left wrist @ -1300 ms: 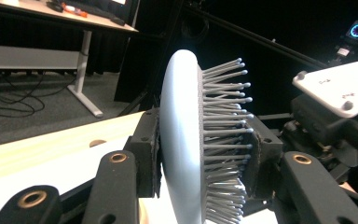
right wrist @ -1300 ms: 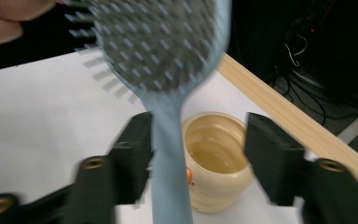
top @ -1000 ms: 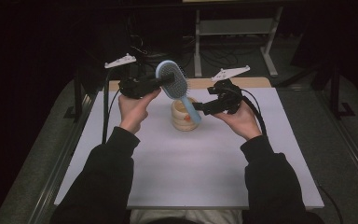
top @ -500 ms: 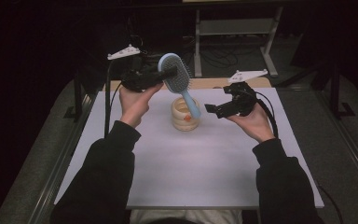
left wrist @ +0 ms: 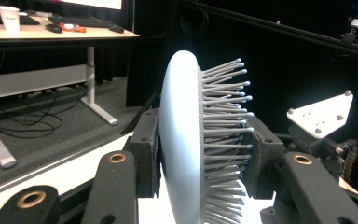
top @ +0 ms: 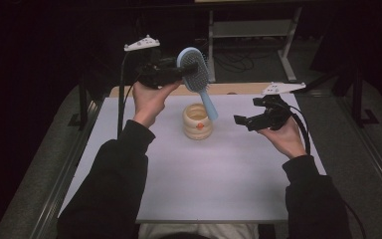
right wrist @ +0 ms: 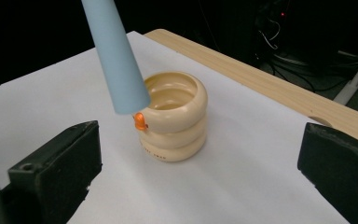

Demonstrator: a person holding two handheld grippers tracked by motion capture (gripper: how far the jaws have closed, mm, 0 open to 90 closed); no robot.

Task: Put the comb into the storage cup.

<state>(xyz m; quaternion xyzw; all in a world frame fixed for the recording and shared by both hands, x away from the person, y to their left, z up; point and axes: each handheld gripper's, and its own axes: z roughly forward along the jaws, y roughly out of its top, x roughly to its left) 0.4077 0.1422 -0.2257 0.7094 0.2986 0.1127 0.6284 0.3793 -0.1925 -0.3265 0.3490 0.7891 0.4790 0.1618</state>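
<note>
While the left gripper (top: 171, 71) sits in the upper left-centre of the high view, its two black jaws are pressed in on the oval head of a pale blue plastic hairbrush (top: 197, 74), one pad against the smooth back and the other against the grey bristles (the left gripper view shows this squeeze plainly, with the brush head (left wrist: 186, 144) standing upright between the pads). The brush handle slants down and to the right in the high view, its tip hanging just above the rim of a cream-coloured ribbed ceramic cup (top: 198, 121) that stands upright near the middle of the frame. In the right gripper view the handle end comes down from the top left and overlaps the near rim of the cup (right wrist: 175, 116), and whether it touches the rim cannot be told.

The right gripper (top: 251, 121) is at centre right of the high view, well apart from the brush and the cup, its jaws spread wide with nothing between them; they have just been opening. A small orange knob (right wrist: 140, 122) shows on the cup's side. Cup and hands are over a white table mat (top: 204, 184), with a strip of light wooden tabletop (right wrist: 270, 88) beyond its far edge.
</note>
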